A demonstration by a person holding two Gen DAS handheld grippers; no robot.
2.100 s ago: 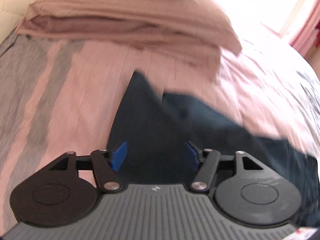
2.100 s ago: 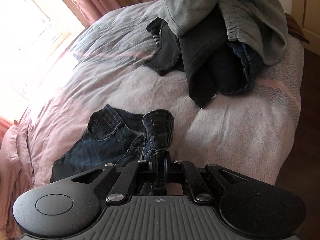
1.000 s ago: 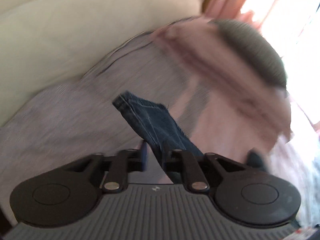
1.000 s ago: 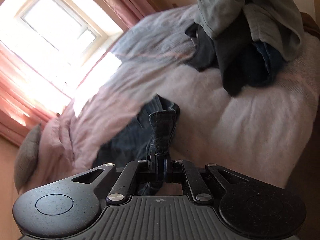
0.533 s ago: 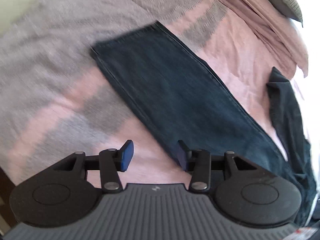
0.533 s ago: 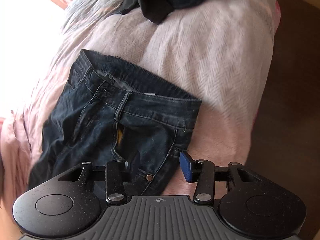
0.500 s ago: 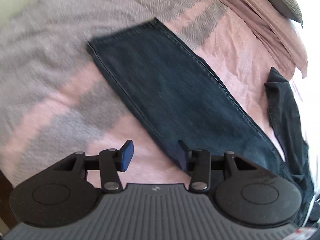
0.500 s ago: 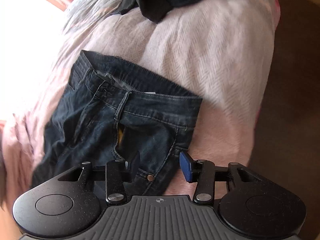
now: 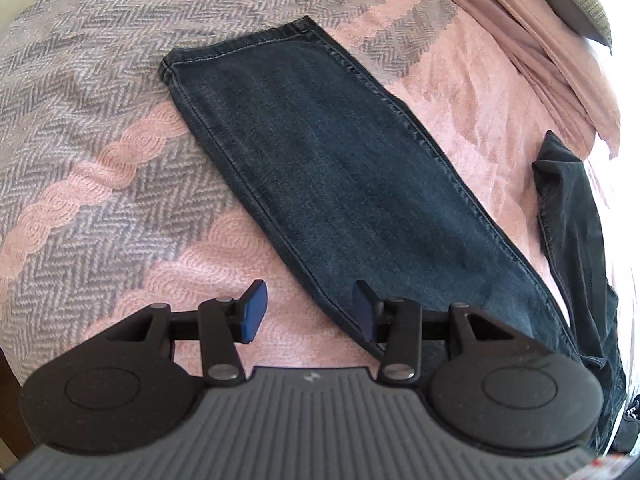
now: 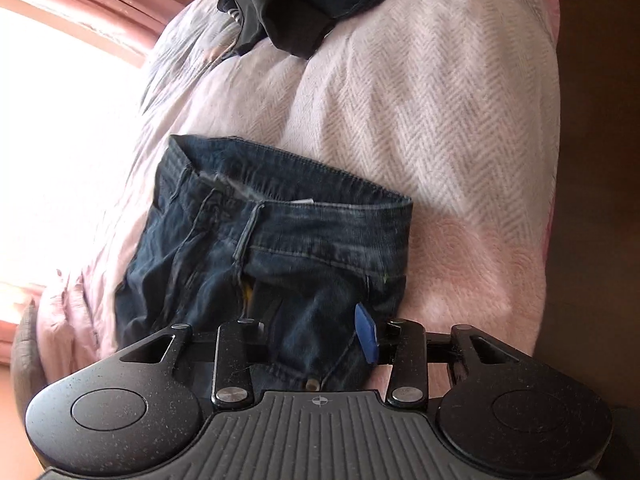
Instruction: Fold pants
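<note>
Jeans [image 9: 344, 184] lie spread on the herringbone bedspread [image 9: 92, 128]: one leg flat and straight, its hem [image 9: 236, 46] toward the far side in the left wrist view, the second leg [image 9: 572, 232] crumpled off to the side. The waistband [image 10: 296, 184] faces the bed's edge in the right wrist view, fly open, fabric bunched below it.

Both tools carry nothing. The left gripper [image 9: 308, 312] hangs with its pads well apart over the near seam of the flat leg; the right gripper [image 10: 312, 332] is spread wide over the hip area, one blue pad [image 10: 366, 338] showing against the denim.

The step in hand looks like laying out before the lengthwise fold. To do it well, pinch the stray leg near its hem, draw it straight, then lay it seam to seam on the flat one. Smooth the bunched seat first, or the wrinkles get trapped. A pile of other clothes [image 10: 304, 8] sits well apart and should not interfere.
</note>
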